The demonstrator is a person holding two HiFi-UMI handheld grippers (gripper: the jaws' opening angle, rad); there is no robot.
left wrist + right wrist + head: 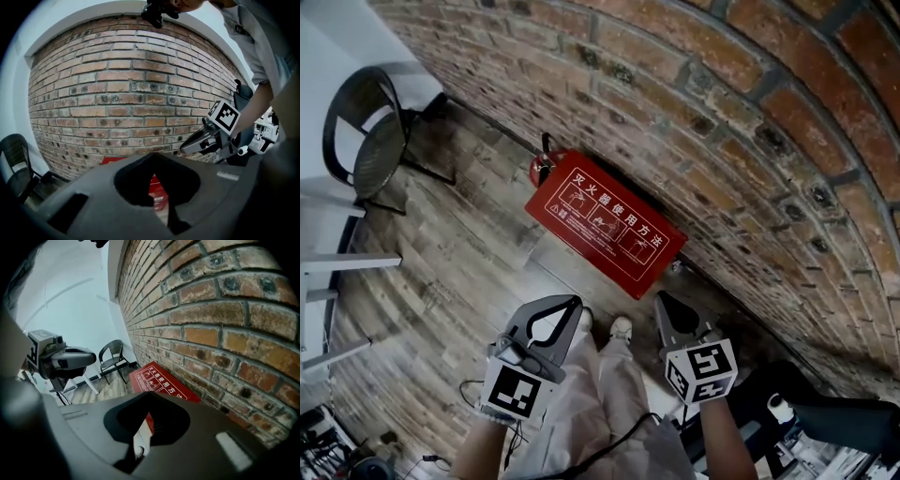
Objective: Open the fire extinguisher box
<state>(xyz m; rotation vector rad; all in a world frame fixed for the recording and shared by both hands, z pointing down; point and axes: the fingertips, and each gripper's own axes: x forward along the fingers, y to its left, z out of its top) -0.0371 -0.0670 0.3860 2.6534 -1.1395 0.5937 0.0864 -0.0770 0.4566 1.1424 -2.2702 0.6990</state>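
R gripper [147,395] jaws together, red extinguisher box [158,379] (lid down) lies beside brick wall [220,329].

The left tool [567,306] and the right tool [667,302] are moulded in dark grey plastic with curved jaws. A white cube [517,389] printed with black square markers is fixed behind each tool's jaws. Pale trousers [614,384], white shoes [621,328] and a black cable [623,431] are seen between the tools.

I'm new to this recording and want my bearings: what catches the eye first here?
The red fire extinguisher box lies closed on the wooden floor against the brick wall, an extinguisher at one end. Both the left gripper and right gripper are held short of it, jaws shut, empty.
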